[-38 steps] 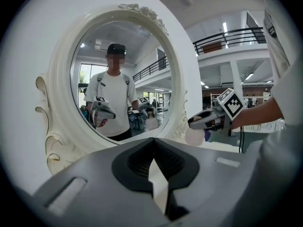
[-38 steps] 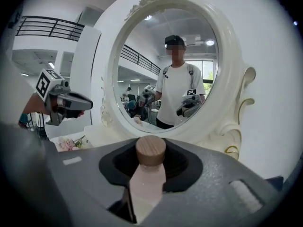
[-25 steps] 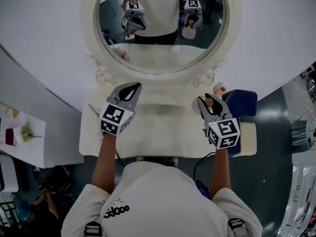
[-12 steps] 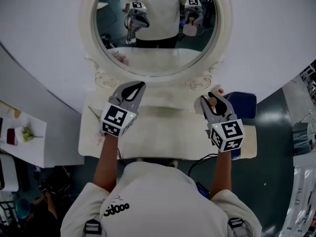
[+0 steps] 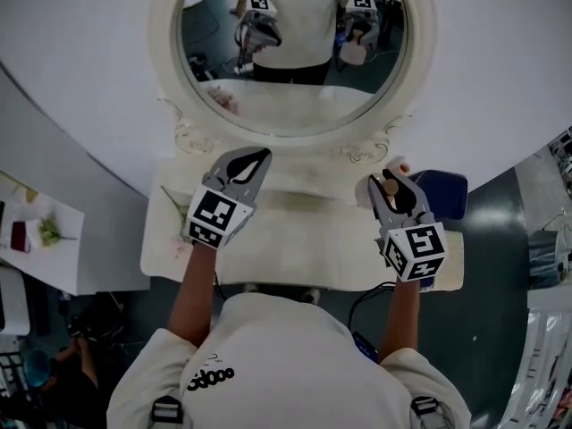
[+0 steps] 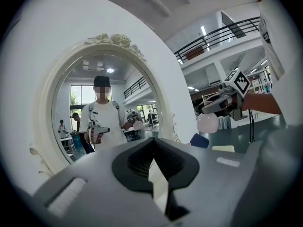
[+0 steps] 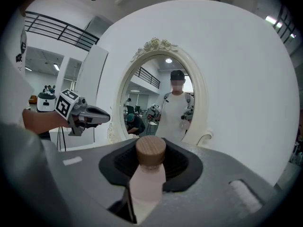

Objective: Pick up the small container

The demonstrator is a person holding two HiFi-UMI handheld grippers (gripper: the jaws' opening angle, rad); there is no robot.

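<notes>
The small container (image 7: pixel 146 176) is a pale pink bottle with a round wooden cap (image 7: pixel 151 150). My right gripper (image 7: pixel 150 148) is shut on its body and holds it upright above the white dressing table (image 5: pixel 295 253). From the head view the cap (image 5: pixel 391 186) shows between the jaws of the right gripper (image 5: pixel 391 175). In the left gripper view the bottle (image 6: pixel 207 123) hangs under the right gripper (image 6: pixel 210 109). My left gripper (image 5: pixel 262 156) hovers over the table's left half, its tips together and nothing in them (image 6: pixel 152 143). It shows side-on in the right gripper view (image 7: pixel 102 115).
An oval mirror in an ornate white frame (image 5: pixel 170 105) stands at the back of the table and reflects the person and both grippers. A blue seat (image 5: pixel 442 190) is by the table's right end. A white side table (image 5: pixel 40 248) with small items stands at the far left.
Both grippers have risen a little and edged toward the mirror. The bottle has stayed in the right gripper's grip.
</notes>
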